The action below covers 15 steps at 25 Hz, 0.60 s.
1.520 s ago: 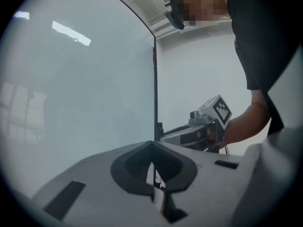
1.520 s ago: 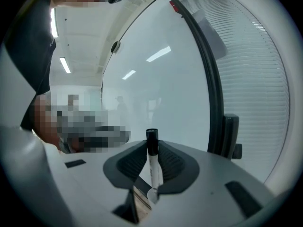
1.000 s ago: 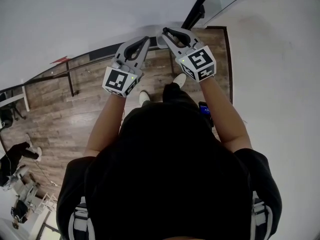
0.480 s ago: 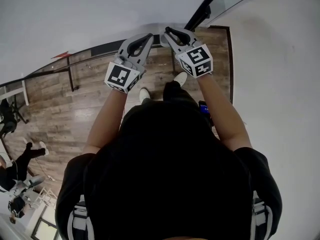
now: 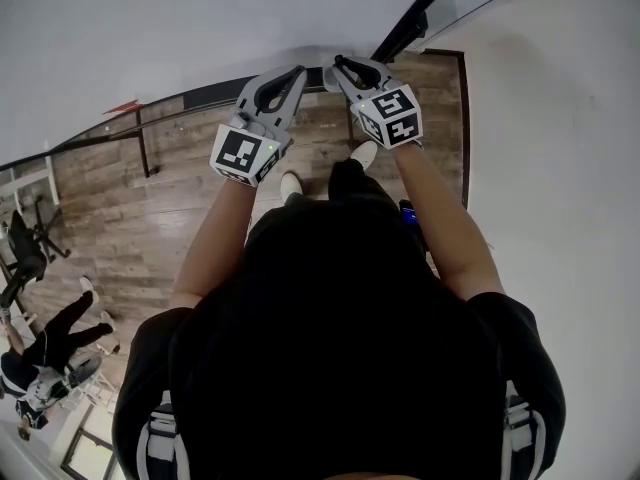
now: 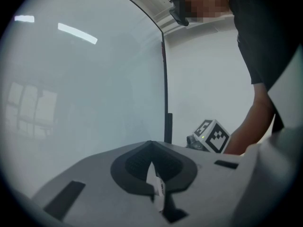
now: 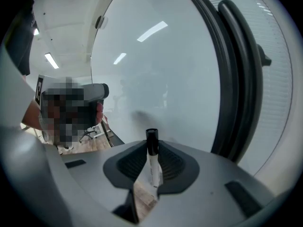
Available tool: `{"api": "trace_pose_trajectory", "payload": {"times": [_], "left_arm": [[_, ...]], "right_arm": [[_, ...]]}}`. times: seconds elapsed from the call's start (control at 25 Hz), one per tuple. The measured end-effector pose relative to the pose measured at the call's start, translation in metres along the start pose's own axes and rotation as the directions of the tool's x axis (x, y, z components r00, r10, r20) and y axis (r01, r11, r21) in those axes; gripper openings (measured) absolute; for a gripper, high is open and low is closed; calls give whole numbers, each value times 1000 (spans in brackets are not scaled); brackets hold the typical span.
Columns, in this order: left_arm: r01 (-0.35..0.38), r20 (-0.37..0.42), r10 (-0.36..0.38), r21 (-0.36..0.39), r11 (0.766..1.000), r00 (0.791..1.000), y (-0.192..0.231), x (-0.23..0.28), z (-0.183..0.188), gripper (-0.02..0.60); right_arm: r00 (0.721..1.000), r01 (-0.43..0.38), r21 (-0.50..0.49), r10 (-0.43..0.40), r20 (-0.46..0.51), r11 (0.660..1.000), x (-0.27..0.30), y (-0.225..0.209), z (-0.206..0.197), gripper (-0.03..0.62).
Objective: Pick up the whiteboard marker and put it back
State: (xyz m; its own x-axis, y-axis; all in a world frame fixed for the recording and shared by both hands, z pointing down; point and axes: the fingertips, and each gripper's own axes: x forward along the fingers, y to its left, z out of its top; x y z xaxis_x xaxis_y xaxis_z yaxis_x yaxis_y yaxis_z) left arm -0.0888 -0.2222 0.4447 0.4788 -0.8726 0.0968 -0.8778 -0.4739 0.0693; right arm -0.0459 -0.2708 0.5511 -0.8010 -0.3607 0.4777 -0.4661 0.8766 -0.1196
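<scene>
The right gripper (image 7: 151,149) is clamped on the marker (image 7: 152,163) at mid-barrel. The marker looks light, stiff and slick, so the barrel is the sound place to hold it. Its long axis runs along the jaws, black cap at 12 o'clock toward the whiteboard (image 7: 156,70). At 9 o'clock the left gripper (image 6: 151,148) is closed and empty.

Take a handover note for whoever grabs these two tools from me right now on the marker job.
Right tool: shut on the whiteboard marker, black cap forward, facing the whiteboard.
Left tool: jaws together at the tips, beside the right one. A white sliver shows in the gap behind them; I can't tell what it is.
Done: marker picked up.
Left: put it back; its resting place isn't visible in these views.
</scene>
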Motion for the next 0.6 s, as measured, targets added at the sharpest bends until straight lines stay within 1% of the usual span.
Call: {"api": "trace_pose_trajectory", "payload": {"times": [0.4, 0.6], "left_arm": [[10, -16, -10, -18, 1000, 1000, -3, 4, -5, 3], [12, -24, -13, -21, 1000, 1000, -3, 6, -8, 3]], "right_arm": [[997, 20, 28, -18, -72, 999, 10, -11, -21, 69], [997, 31, 23, -29, -77, 999, 12, -15, -25, 69]]}}
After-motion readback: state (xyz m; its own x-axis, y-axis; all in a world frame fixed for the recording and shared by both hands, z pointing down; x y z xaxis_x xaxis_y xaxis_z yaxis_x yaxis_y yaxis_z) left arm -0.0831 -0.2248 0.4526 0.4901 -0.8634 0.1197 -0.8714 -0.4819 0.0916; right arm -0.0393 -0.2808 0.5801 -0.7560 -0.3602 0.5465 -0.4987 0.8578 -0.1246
